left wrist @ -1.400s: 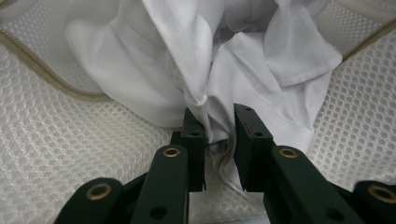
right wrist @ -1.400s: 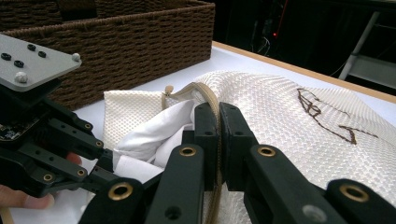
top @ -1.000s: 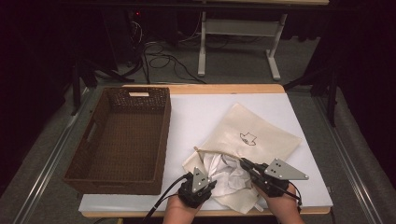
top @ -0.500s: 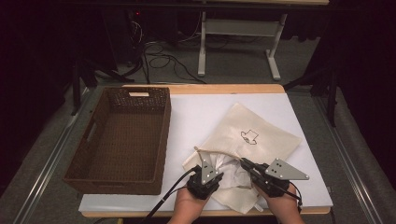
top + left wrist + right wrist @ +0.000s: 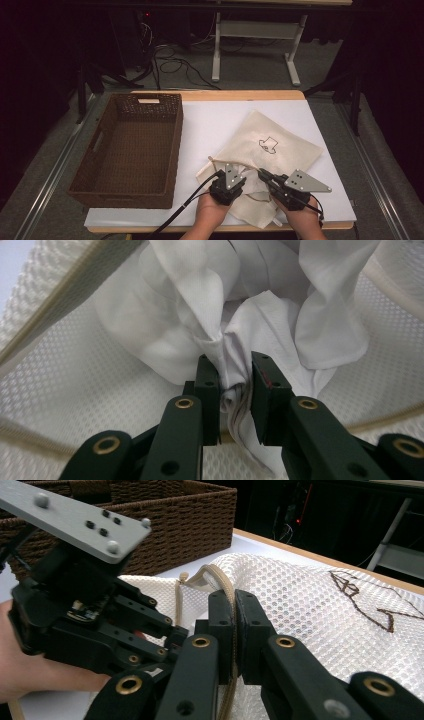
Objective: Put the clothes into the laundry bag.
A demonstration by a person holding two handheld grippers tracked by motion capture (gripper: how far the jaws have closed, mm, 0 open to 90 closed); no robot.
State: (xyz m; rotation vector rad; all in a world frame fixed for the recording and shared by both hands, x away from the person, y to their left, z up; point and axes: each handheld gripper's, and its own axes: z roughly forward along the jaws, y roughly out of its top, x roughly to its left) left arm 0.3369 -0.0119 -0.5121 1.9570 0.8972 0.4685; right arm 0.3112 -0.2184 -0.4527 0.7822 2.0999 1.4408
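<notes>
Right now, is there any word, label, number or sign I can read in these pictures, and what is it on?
No readable text anywhere.
Mesh bag: a dark stitched outline figure, a drawing, not letters or numbers.
Wicker basket: a pale tag on the far wall, too small to read.
Left gripper's jaw pad: a small red mark, too blurred to read as a sign.

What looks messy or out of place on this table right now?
Only the white cloth: it sits bunched and crumpled in the mouth of the mesh bag, part pinched by the left gripper. The wicker basket sits square, undamaged.
</notes>
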